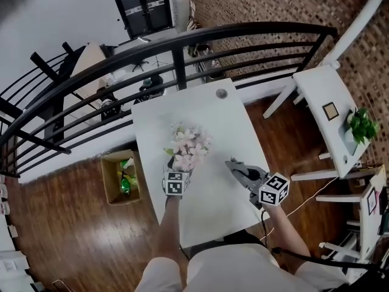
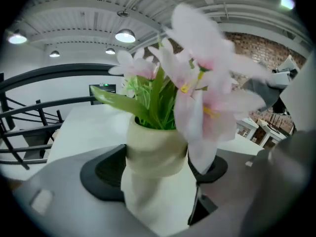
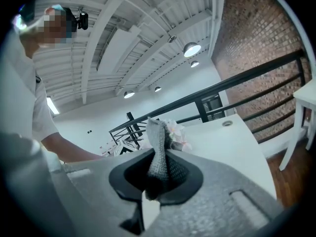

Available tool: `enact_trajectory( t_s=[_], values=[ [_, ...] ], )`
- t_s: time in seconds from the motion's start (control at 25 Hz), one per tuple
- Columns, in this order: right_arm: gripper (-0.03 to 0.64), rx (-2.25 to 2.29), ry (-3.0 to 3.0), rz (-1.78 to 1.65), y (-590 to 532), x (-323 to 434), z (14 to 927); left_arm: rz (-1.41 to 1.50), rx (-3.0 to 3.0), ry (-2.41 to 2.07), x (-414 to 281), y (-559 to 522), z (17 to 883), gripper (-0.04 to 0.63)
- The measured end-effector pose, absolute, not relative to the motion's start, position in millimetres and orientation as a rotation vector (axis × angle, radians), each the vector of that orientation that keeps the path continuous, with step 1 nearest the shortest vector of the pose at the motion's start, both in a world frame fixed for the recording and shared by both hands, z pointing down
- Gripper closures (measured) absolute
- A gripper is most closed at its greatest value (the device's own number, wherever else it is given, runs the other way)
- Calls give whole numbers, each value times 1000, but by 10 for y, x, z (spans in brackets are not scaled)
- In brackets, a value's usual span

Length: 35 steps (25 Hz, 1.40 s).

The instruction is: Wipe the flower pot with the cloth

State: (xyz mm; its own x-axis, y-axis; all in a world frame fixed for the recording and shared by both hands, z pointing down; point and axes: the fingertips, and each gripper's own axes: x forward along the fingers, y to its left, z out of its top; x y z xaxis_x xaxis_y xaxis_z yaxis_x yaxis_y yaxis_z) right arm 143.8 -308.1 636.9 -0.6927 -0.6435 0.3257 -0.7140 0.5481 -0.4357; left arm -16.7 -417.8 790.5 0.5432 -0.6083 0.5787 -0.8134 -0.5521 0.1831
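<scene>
Cream flower pot [image 2: 157, 196]: it is clamped between the two dark pads [image 2: 102, 174] of the left gripper [image 2: 158, 174]. Pale pink flowers [image 2: 197, 83] and green leaves [image 2: 148, 100] are seen rising from its mouth.
Pot's place: it is held over the middle of the white table [image 1: 228, 123]. In the head view it is covered by the flowers [image 1: 188, 146]. Whether its base rests on the tabletop cannot be told.
Left gripper [image 1: 178, 170]: it is set at 6 o'clock of the flowers, with its jaws closed onto the pot's sides.
Grey cloth [image 3: 159, 152]: a knitted fold is pinched upright in the right gripper [image 3: 158, 174], with its tip standing above the jaws.
Right gripper [image 1: 234, 165]: it is placed at 4 o'clock of the flowers, near them but apart, and is clenched on the cloth.
Black railing [image 1: 182, 41]: it is run along the table's far edge, at 12 o'clock.
Cardboard box [image 1: 118, 176]: it is set on the wooden floor [image 1: 67, 224], at 9 o'clock of the left gripper.
White side table [image 1: 325, 90]: it is found at 3 o'clock of the table, with a green plant [image 1: 363, 125] stood on it.
</scene>
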Motion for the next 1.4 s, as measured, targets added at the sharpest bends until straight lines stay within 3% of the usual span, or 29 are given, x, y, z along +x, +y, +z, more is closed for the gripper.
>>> enact_trajectory(
  t_s=[0.08, 0.16, 0.2, 0.4, 0.84, 1.08, 1.4],
  values=[
    [607, 1177, -2653, 841, -3056, 1401, 6315, 614, 2324, -1101, -161, -4080, 7900, 170],
    [607, 1192, -2669, 841, -3035, 1327, 6227, 566, 2307, -1077, -205, -3947, 7822, 95],
    [607, 1200, -2678, 839, -3010, 1282, 6185, 549, 2302, -1081, -248, -3859, 7782, 91],
    [607, 1231, -2728, 816, -2777, 961, 6004, 433, 2320, -1174, -614, -3351, 7406, 86],
    [607, 1266, -2841, 416, -1926, 655, 5280, 86, 2478, -1556, -1064, -2067, 5503, 106],
    [607, 1328, -2876, 262, -911, 1193, 5068, 24, 2478, -1740, -739, -889, 5093, 138],
    [607, 1325, -2854, 395, 308, 1908, 5260, 128, 2458, -1712, 167, 495, 5178, 149]
  ],
)
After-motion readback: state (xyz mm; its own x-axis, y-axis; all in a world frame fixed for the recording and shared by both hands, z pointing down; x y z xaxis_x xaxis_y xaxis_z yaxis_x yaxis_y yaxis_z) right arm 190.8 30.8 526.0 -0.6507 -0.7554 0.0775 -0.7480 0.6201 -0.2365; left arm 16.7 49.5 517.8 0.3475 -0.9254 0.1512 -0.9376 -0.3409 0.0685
